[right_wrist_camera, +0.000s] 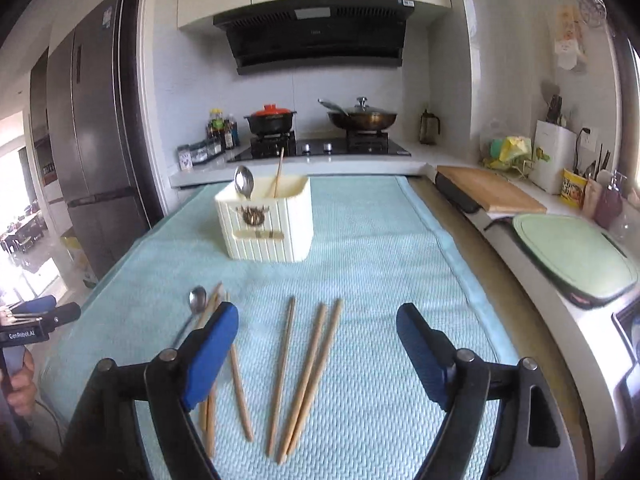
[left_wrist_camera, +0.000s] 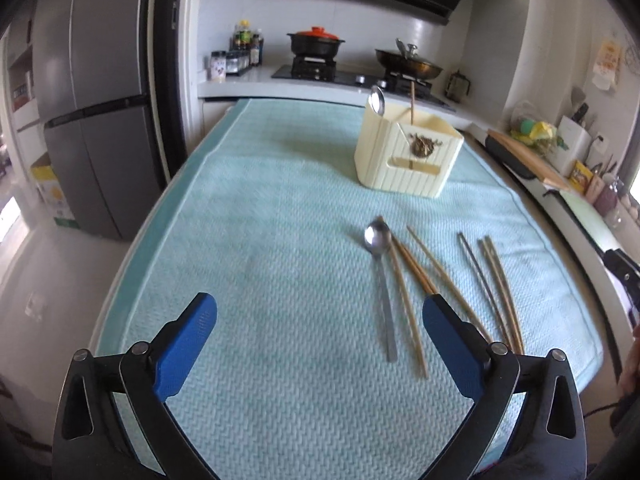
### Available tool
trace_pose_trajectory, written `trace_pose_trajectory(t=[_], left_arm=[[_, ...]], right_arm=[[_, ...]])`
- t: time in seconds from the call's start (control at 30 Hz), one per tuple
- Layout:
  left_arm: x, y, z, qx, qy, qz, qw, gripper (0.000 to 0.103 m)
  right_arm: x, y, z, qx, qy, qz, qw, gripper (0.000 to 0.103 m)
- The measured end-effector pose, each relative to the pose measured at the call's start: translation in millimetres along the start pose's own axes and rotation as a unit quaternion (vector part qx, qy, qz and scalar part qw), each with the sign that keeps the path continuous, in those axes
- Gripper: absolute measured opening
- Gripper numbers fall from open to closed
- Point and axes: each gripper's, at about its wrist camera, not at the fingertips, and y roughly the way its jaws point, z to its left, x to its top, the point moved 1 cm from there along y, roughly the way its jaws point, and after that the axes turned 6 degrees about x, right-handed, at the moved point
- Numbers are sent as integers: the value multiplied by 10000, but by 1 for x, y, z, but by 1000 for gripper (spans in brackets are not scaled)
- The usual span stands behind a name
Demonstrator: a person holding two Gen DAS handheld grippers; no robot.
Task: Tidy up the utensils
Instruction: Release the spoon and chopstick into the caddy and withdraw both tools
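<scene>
- Where your left wrist camera looks down along its fingers, your left gripper [left_wrist_camera: 320, 316] stands spread wide with nothing between its smooth blue pads [left_wrist_camera: 186, 344], hanging above the woven, pale turquoise towel [left_wrist_camera: 260, 240] that covers the table.
- Just ahead of the right pad a slim steel spoon [left_wrist_camera: 380, 276] lies bowl away from you, its flat handle running back toward the camera.
- Beside the spoon, thin wooden chopsticks [left_wrist_camera: 412, 280] lie loose and partly crossed; a second bunch [left_wrist_camera: 496, 288] lies apart, further right.
- Beyond them stands the cream, ribbed plastic utensil holder [left_wrist_camera: 404, 156], boxy with a dark emblem on its face; a second spoon [left_wrist_camera: 377, 100] and one chopstick [left_wrist_camera: 412, 102] stand upright in it.
- At the far right edge you can see part of your other gripper.

- In your right wrist view, your right gripper [right_wrist_camera: 316, 332] is likewise released, its blue pads [right_wrist_camera: 210, 356] parted over the towel [right_wrist_camera: 380, 260] and clasping nothing.
- Three pale chopsticks [right_wrist_camera: 308, 372] lie roughly lengthwise between the pads on the cloth; more chopsticks [right_wrist_camera: 240, 392] run under the left pad.
- The loose spoon [right_wrist_camera: 196, 304] lies just left of that pad, touching those chopsticks.
- The ribbed holder [right_wrist_camera: 268, 220] stands further back on the towel, its spoon [right_wrist_camera: 243, 182] and chopstick [right_wrist_camera: 278, 172] leaning out of the top.
- At the left edge your left gripper [right_wrist_camera: 36, 320] shows in your hand [right_wrist_camera: 20, 384]; its jaws cannot be read here.
</scene>
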Motion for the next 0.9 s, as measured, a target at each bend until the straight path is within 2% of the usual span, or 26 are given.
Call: trace_pose_trajectory(t=[0.1,0.23,0.3,0.4,0.6,0.9], left_arm=[[-12,-1,-9,-243,85,39,9997,102],[-12,5,-16,-418,8,196,9989,102],[-12,6,-16,-348,-50,205,9992,102],[-13,8,-13,-247,-103,201,9994,102],[-17,15,-13,16,-69,228,9997,102],[-17,24,-18,242,149,311,9991,102]], right_arm=[[-25,3,-2,-92,-7,272,9996,83],[-38,3,-9,-108,165,345,9992,83],[-39,4,-10,-146,208,318,9992,81],[-37,6,-9,-156,207,307,9992,70],[-43,14,-8,-127,260,496,9984,57],[-48,24,-11,-55,365,628,9973,56]])
